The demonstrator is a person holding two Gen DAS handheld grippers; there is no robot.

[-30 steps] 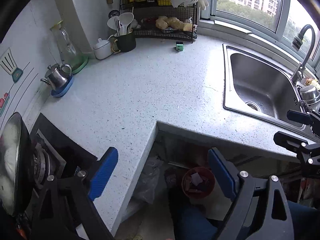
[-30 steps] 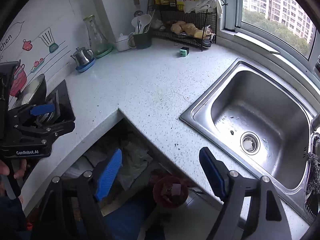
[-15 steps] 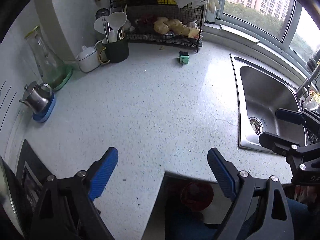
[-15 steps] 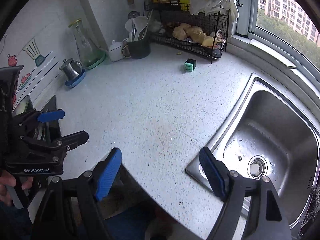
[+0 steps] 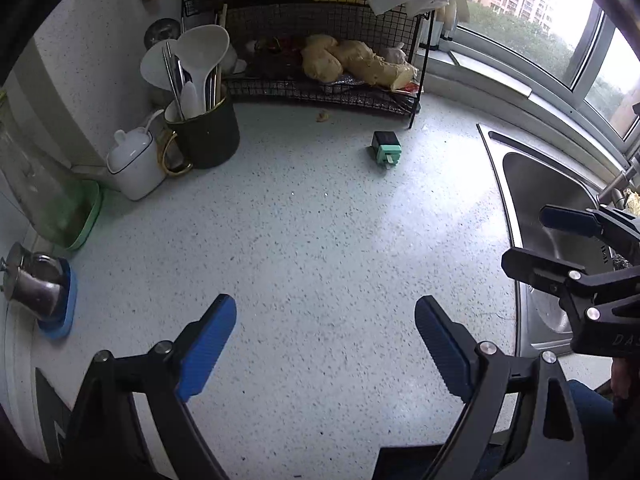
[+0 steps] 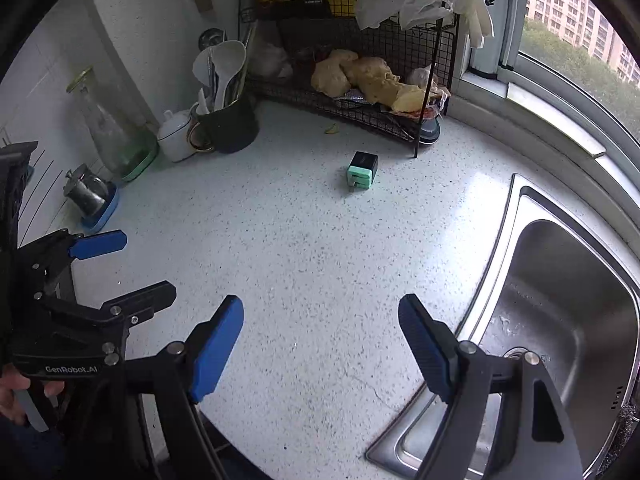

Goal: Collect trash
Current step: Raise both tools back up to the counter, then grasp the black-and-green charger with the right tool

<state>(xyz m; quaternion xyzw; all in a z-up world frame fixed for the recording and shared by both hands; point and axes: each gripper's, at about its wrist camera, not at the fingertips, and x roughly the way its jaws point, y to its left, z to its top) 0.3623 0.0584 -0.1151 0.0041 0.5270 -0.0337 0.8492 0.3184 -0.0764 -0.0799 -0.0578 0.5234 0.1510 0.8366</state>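
A small green and black box [image 5: 385, 149] lies on the speckled counter [image 5: 304, 248] in front of the wire rack; it also shows in the right wrist view [image 6: 362, 170]. A small yellowish scrap [image 5: 322, 116] lies by the rack's front edge, also in the right wrist view [image 6: 331, 129]. My left gripper [image 5: 326, 344] is open and empty above the near counter. My right gripper [image 6: 320, 344] is open and empty, to the right of the left one, by the sink's edge. Each gripper shows in the other's view, the right one [image 5: 560, 240] and the left one [image 6: 116, 268].
A black wire rack [image 5: 320, 92] holds ginger and packets at the back. A dark utensil mug [image 5: 206, 132], white pot [image 5: 136, 164], glass carafe [image 5: 44, 196] and steel jug [image 5: 34, 286] line the left wall. The steel sink [image 6: 560, 320] is at the right.
Both grippers have risen from below the counter edge and moved forward over the counter. The red bin on the floor has dropped out of view. Both stay open.
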